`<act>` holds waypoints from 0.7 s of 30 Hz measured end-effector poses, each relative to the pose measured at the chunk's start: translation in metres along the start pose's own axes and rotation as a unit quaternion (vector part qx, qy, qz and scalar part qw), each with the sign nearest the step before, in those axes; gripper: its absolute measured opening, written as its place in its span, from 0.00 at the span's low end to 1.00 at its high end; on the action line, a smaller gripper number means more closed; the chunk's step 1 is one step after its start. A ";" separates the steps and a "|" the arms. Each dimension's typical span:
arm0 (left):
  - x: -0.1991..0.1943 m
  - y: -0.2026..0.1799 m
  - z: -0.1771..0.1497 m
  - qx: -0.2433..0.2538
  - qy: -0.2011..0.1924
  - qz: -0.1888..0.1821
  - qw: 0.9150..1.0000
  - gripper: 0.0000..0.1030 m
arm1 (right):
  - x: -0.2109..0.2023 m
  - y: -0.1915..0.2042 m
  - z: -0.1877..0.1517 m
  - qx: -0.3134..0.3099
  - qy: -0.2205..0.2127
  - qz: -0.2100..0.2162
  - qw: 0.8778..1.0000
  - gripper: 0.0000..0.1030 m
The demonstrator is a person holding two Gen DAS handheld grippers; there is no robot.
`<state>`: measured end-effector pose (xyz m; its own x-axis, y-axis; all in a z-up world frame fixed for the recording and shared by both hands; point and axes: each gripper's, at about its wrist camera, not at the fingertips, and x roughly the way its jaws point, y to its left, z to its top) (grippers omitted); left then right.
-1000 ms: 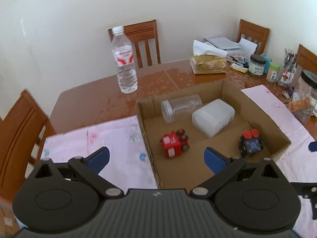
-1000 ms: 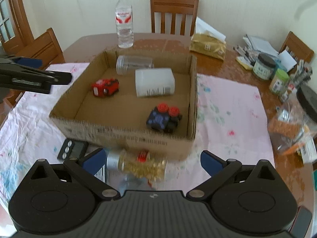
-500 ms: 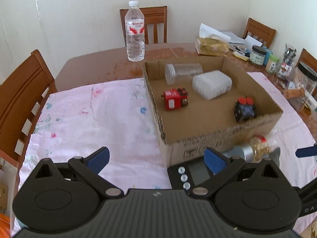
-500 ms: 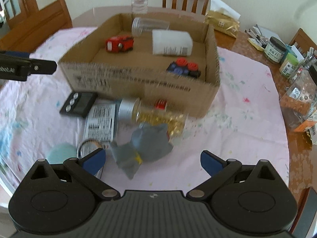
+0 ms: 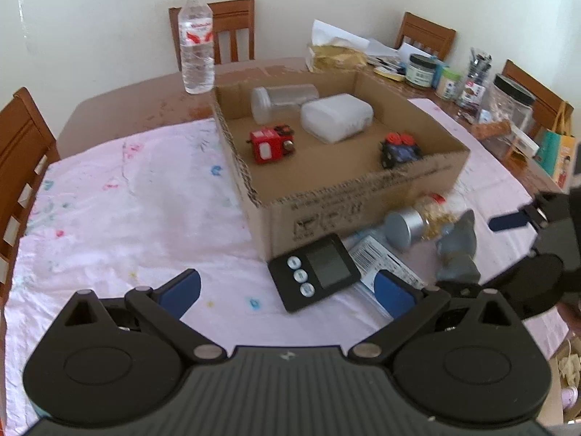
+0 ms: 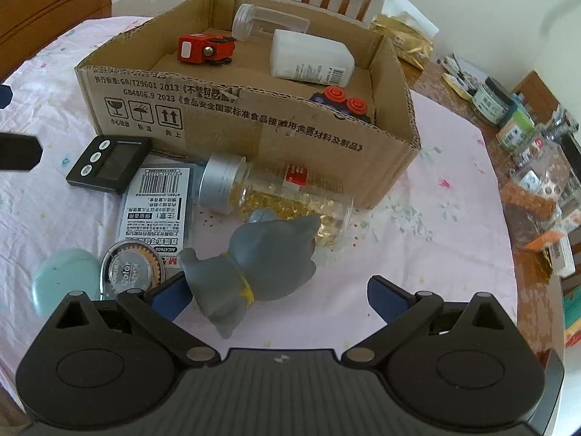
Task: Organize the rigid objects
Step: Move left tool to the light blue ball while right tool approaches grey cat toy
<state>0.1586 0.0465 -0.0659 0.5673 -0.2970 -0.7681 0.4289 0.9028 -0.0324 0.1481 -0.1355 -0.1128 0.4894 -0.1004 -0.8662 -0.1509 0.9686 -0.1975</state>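
A cardboard box point(image 6: 254, 123) point(image 5: 348, 203) holds a red toy car point(image 6: 205, 48), a clear jar point(image 6: 268, 23), a white container point(image 6: 308, 59) and a blue toy with red knobs point(image 6: 341, 100). In front of it lie a black timer point(image 6: 109, 163) point(image 5: 316, 272), a jar of golden capsules point(image 6: 276, 196), a grey cat figure point(image 6: 261, 265), a barcoded pack point(image 6: 156, 207), a round tin point(image 6: 132, 270) and a mint case point(image 6: 63, 281). My right gripper point(image 6: 279, 299) is open around the cat's rear. My left gripper point(image 5: 287, 292) is open, near the timer.
A water bottle point(image 5: 196, 40) stands behind the box. Jars, pens and a tissue pack point(image 5: 337, 56) crowd the table's right side. Wooden chairs point(image 5: 21, 152) surround the table. A pink cloth point(image 5: 127, 200) covers the near table.
Both grippers pulled back from the box and dropped lower. The right one closed in on the grey cat figure; the left one came over the timer.
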 end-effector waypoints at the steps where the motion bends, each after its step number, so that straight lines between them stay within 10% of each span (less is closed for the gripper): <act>1: 0.000 -0.002 -0.002 -0.001 0.003 0.001 1.000 0.98 | 0.002 0.000 0.000 -0.007 -0.001 0.000 1.000 1.00; 21: 0.010 -0.074 -0.047 0.036 0.081 0.035 0.995 0.98 | 0.018 -0.035 -0.011 -0.049 -0.029 0.134 0.989 1.00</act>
<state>0.0997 -0.0086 -0.1016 0.4790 -0.1737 -0.8605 0.4442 0.8934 0.0670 0.1527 -0.1737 -0.1270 0.4684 0.1723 -0.8666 -0.3621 0.9321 -0.0104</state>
